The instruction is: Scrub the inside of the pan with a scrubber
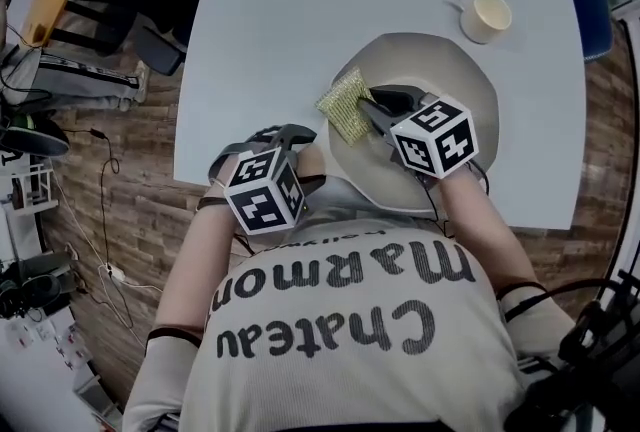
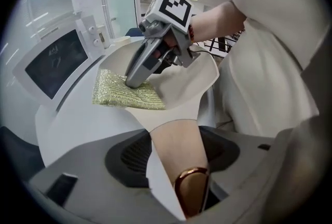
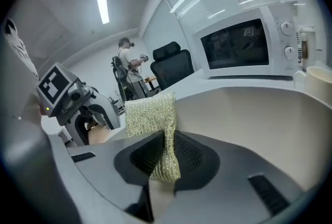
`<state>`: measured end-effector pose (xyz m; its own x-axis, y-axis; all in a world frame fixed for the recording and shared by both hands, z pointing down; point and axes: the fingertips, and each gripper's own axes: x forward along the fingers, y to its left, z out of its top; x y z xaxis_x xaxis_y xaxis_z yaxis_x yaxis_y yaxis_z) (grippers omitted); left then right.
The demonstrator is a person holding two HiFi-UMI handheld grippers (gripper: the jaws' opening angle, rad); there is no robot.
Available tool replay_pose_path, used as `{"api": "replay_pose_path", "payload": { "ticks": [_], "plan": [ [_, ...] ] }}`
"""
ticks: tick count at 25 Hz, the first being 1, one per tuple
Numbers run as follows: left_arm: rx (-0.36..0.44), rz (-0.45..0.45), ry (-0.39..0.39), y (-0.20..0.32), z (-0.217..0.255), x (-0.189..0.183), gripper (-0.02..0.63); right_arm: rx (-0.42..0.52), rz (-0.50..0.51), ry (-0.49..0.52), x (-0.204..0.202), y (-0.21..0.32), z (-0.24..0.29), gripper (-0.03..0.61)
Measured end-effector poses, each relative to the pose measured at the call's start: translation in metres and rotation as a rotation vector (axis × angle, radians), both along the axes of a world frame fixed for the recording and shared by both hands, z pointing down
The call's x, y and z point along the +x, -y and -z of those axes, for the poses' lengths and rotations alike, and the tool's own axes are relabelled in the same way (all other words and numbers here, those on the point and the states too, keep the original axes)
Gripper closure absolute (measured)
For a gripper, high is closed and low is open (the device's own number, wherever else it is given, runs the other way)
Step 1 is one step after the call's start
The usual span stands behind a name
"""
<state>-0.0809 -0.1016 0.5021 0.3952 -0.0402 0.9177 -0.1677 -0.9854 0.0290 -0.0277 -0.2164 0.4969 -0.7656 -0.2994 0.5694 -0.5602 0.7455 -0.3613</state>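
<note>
Two grips: right fingers point(image 3: 137, 158) pinch the scrubber point(image 3: 150, 114); only the left gripper view shows left fingers point(image 2: 129, 158) clamping the pan handle point(image 2: 176, 150).

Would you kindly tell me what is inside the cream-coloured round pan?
Part of the gold mesh scrubber, draped over the rim and pinched by the right gripper. The cream round pan floor under that gripper is covered; the rest looks bare.

A white table point(image 1: 280, 20) stands on a wood-plank floor point(image 1: 130, 220), a black office chair point(image 3: 174, 67) beside it.
</note>
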Motion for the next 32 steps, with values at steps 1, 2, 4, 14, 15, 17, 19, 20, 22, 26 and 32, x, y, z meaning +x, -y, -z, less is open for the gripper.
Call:
{"api": "replay_pose_path", "payload": {
  "ticks": [1, 2, 4, 14, 15, 17, 19, 20, 22, 26, 32],
  "plan": [
    [0.001, -0.006, 0.002, 0.0, 0.0, 0.0, 0.333, 0.013, -0.01, -0.021, -0.003, 0.002, -0.004, 0.525],
    [0.002, -0.013, 0.005, 0.001, -0.001, 0.0, 0.333, 0.028, -0.016, -0.042, -0.006, 0.003, -0.007, 0.525],
    [0.007, -0.03, 0.014, 0.001, -0.002, -0.001, 0.333, 0.06, -0.018, -0.082, -0.014, 0.005, -0.011, 0.525],
    [0.037, -0.102, 0.069, 0.004, -0.005, -0.007, 0.328, 0.102, -0.159, -0.215, -0.005, 0.035, -0.024, 0.525],
    [0.037, -0.104, 0.071, 0.004, -0.005, -0.007, 0.328, 0.093, -0.18, -0.222, -0.002, 0.037, -0.025, 0.525],
    [0.035, -0.104, 0.068, 0.003, -0.006, -0.008, 0.328, 0.069, -0.221, -0.231, 0.003, 0.042, -0.028, 0.525],
    [0.032, -0.101, 0.057, 0.003, -0.006, -0.007, 0.328, 0.044, -0.27, -0.245, 0.011, 0.048, -0.029, 0.525],
    [0.031, -0.099, 0.053, 0.004, -0.006, -0.007, 0.328, 0.03, -0.296, -0.249, 0.015, 0.052, -0.03, 0.525],
    [0.03, -0.098, 0.049, 0.004, -0.005, -0.006, 0.328, 0.005, -0.35, -0.251, 0.025, 0.058, -0.031, 0.525],
    [0.039, -0.102, 0.061, 0.006, -0.006, -0.005, 0.328, -0.037, -0.483, -0.261, 0.05, 0.072, -0.035, 0.523],
    [0.039, -0.087, 0.059, 0.005, -0.008, -0.004, 0.328, -0.121, -0.685, -0.242, 0.082, 0.082, -0.043, 0.523]
  ]
}}
